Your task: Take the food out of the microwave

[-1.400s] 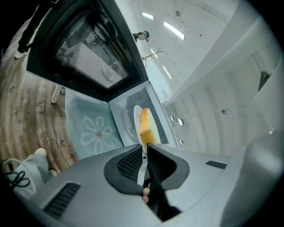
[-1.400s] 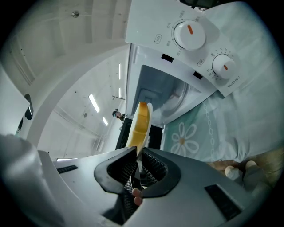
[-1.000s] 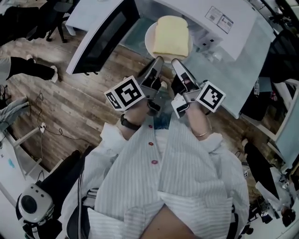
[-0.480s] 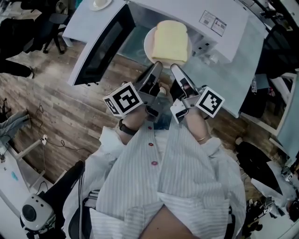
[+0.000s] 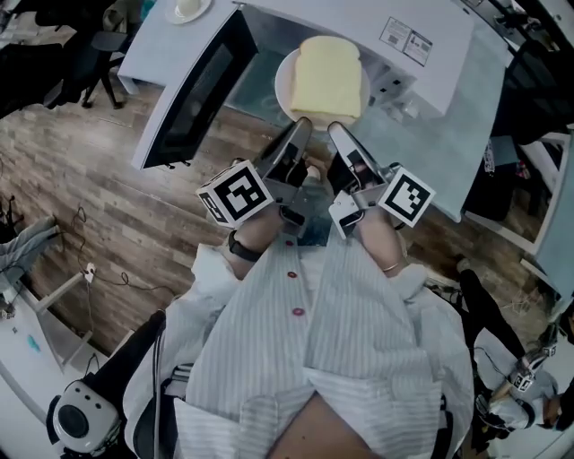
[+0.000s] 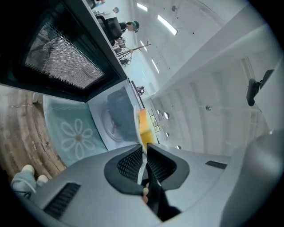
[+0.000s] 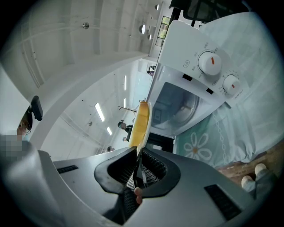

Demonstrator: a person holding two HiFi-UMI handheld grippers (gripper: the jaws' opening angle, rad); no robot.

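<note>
Wooden floor [image 5: 108, 206] lies below and in front of the microwave; the worktop [image 5: 453, 134] under the microwave carries a pale teal cloth [image 6: 75, 135] with a daisy print, showing at the microwave's front and right side. White microwave [image 5: 359, 20] stands at the top of the head view with its dark-windowed door [image 5: 193, 90] swung fully open at the microwave's left; the cavity [image 6: 116, 117] is lit and pale, with the round turntable bare inside. Person's striped shirt [image 5: 350, 341] fills the head view below, on the near side of the microwave.

White plate [image 5: 285, 85] is held level at the microwave's open mouth, carried by its near rim; it seems to be just outside the cavity, but that is hard to judge from above. One yellow slice of bread [image 5: 327, 79] lies flat on the plate and covers most of it; in both gripper views the plate and bread show edge-on in front of the microwave opening.

Left claw [image 5: 300, 127] is clenched on the plate's near rim, on the side towards the microwave door; the rim sits pinched between its black ribbed pads [image 6: 133, 160]. Right claw [image 5: 337, 131] is clenched on the same rim just beside it, on the side towards the microwave's control panel, pads [image 7: 153, 170] pressed on the plate edge. Two round dials [image 7: 209, 63] sit on that panel, right of the opening.
</note>
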